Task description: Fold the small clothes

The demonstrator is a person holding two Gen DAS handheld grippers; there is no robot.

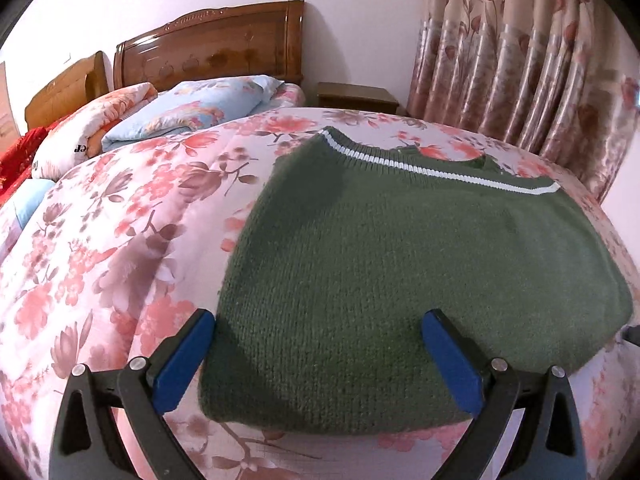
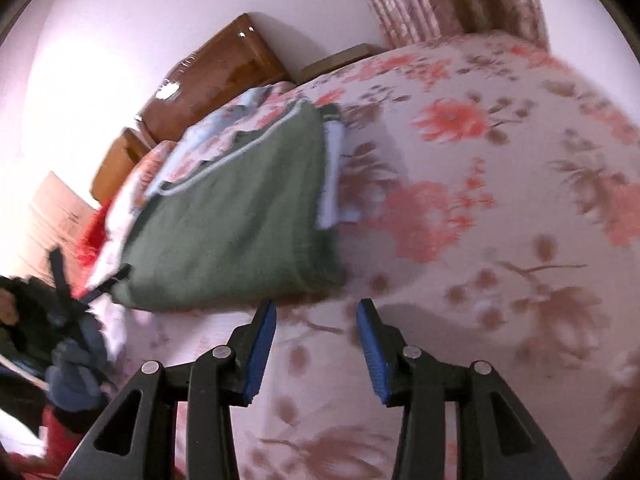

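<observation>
A floral quilt [image 1: 120, 240] covers the bed, with a wooden headboard [image 1: 208, 48] and pillows [image 1: 192, 108] at its far end. The folded green sweater [image 1: 400, 248] lies flat on the quilt, its white-striped hem away from the tools. The left tool [image 1: 320, 320] is spread wide across the sweater's near edge, and the right tool [image 2: 316, 308] hangs spread over bare quilt just beside the sweater.

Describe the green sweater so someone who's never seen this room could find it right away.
Start at the bed with the pink floral quilt. The green sweater lies folded flat on it, away from the pillows by the wooden headboard. It is the only plain dark green knit, with a white-striped trim.
</observation>
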